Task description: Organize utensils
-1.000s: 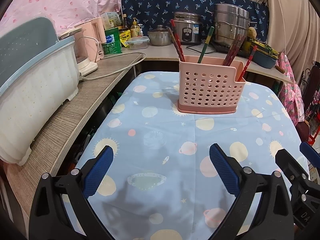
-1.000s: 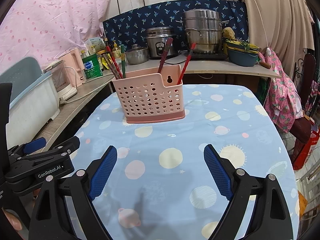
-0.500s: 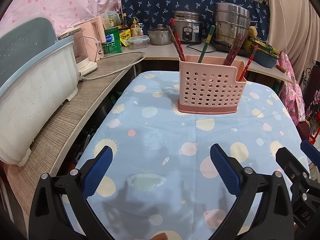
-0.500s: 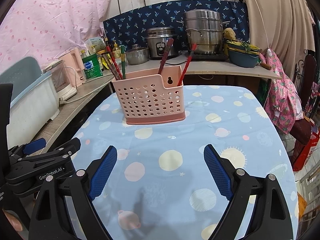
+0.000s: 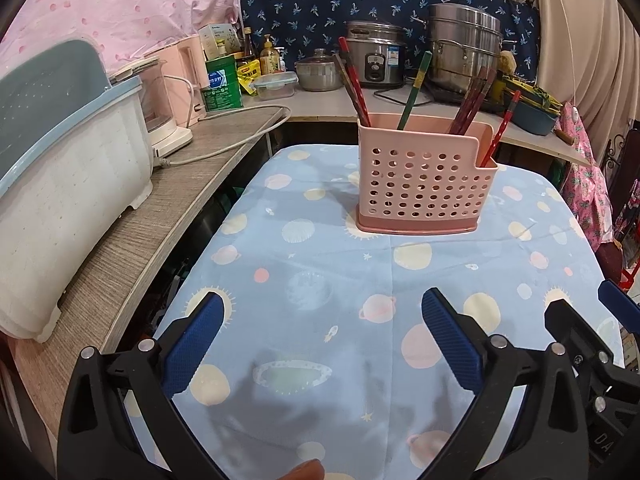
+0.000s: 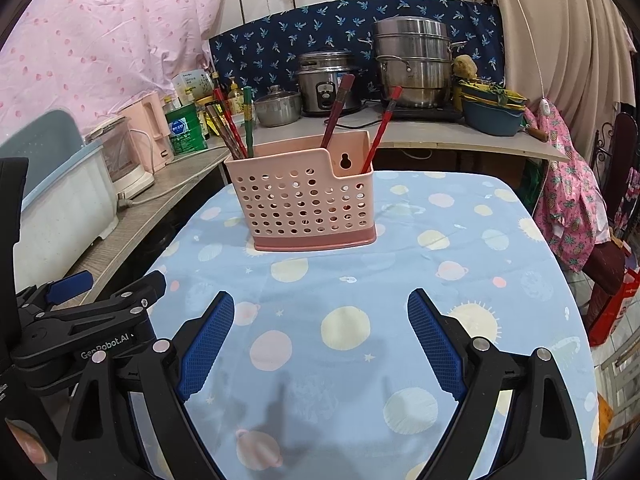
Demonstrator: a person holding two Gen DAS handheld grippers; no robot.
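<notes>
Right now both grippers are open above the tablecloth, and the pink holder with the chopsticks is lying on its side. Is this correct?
Not quite. The pink holder stands upright on the tablecloth, with the chopsticks sticking up out of it; the right wrist view shows this. The left gripper and right gripper are indeed open above the cloth.

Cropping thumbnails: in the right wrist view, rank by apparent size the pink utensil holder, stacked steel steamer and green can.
1. pink utensil holder
2. stacked steel steamer, though it stands farther back
3. green can
</notes>
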